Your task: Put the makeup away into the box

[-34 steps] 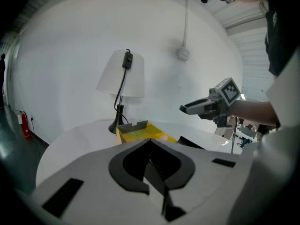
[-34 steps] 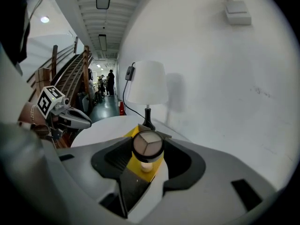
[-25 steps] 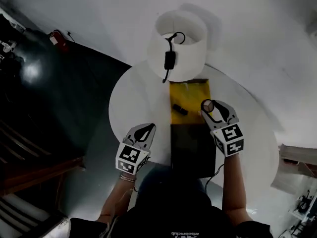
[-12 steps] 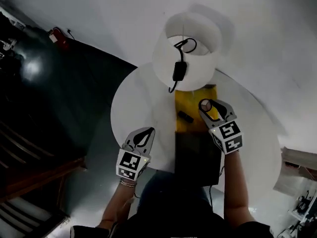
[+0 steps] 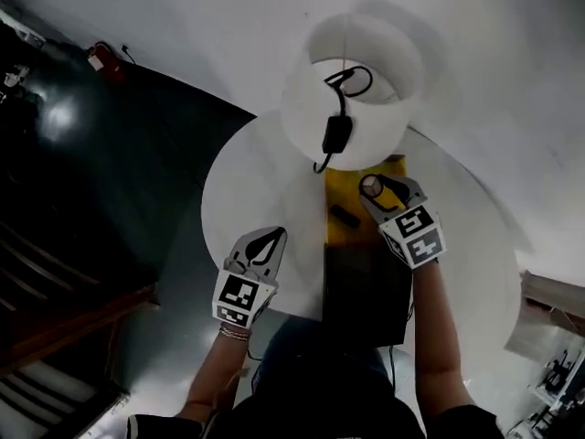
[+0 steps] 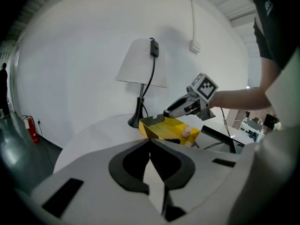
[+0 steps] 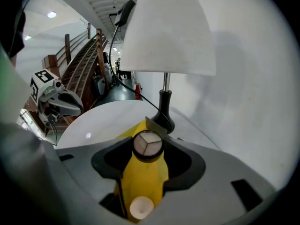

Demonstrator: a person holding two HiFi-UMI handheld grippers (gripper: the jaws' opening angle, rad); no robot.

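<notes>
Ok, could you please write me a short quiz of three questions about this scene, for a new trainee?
1. True or false: the left gripper is shut and holds nothing.
2. What does the right gripper hold? A) a brush B) a round compact C) a sponge
3. Fill in the colour: the right gripper hangs above the open ____ box.
Key: 1 true; 2 B; 3 yellow.

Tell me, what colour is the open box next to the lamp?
Yellow. The box shows best in the left gripper view.
</notes>
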